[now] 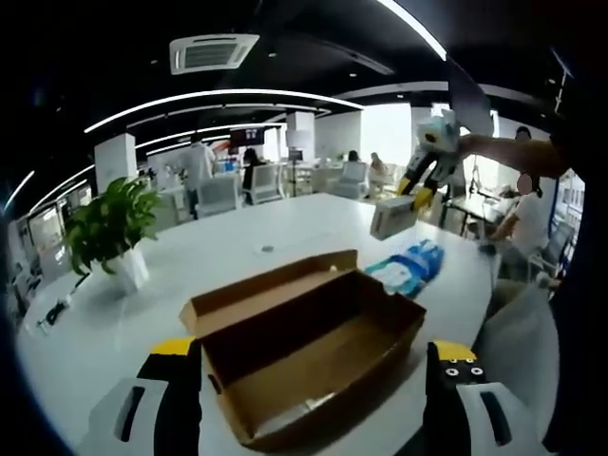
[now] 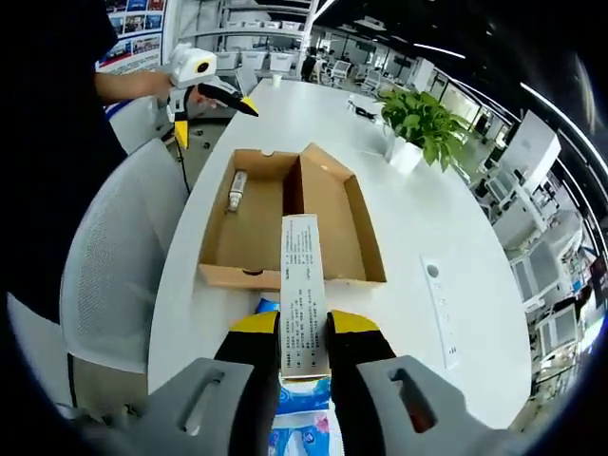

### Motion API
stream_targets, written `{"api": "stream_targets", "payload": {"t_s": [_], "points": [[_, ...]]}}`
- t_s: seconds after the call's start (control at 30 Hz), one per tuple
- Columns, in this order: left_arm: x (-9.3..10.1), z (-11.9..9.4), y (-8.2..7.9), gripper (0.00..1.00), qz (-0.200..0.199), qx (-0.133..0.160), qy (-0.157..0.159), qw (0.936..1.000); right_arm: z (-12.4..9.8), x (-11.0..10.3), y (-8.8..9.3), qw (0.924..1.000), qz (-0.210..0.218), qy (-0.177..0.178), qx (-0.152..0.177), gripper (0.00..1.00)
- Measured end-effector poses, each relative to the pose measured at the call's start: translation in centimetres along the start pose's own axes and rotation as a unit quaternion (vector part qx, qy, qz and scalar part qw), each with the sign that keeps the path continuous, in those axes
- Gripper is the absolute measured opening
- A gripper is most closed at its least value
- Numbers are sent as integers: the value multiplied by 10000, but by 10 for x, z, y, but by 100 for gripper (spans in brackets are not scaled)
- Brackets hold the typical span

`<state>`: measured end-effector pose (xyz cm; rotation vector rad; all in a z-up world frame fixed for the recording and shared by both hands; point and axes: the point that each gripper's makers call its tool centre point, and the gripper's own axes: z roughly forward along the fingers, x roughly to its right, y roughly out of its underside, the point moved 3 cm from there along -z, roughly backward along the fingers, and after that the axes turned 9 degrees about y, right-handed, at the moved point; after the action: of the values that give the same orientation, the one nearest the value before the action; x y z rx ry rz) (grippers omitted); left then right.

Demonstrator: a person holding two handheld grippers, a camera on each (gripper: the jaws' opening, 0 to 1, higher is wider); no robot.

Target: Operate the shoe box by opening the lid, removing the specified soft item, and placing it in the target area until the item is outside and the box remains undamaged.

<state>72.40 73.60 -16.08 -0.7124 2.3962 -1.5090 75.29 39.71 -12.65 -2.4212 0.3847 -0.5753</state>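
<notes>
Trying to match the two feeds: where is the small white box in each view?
Left gripper view: small white box upper right, held in the right claw above the table.
Right gripper view: bottom centre, clamped in that claw.
Shared landmark: the open shoe box.

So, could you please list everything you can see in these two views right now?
Shoe box: one, brown cardboard, open on the white table, lid folded back.
Small tube-like item: one, pale, lying inside the box.
Flat pack: one, white with print, held above the table.
Soft blue-and-white packet: one, on the table beside the box.
Potted plant: one, green in a white pot, on the table.
Table: one, white, long.
Chair: one, grey, at the table edge.
Right gripper: yellow-tipped jaws shut on the pack.
Left gripper: jaws apart, empty.
</notes>
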Motion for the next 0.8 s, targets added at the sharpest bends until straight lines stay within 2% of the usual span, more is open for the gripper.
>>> {"api": "stream_targets", "payload": {"t_s": [0.53,0.8], "points": [[4,12,-2,100,14,61,43,10000,-11,36,54,9997,45,160,-175,16],[3,18,1,100,4,24,58,10000,-12,45,85,9991,79,153,-378,16]]}}
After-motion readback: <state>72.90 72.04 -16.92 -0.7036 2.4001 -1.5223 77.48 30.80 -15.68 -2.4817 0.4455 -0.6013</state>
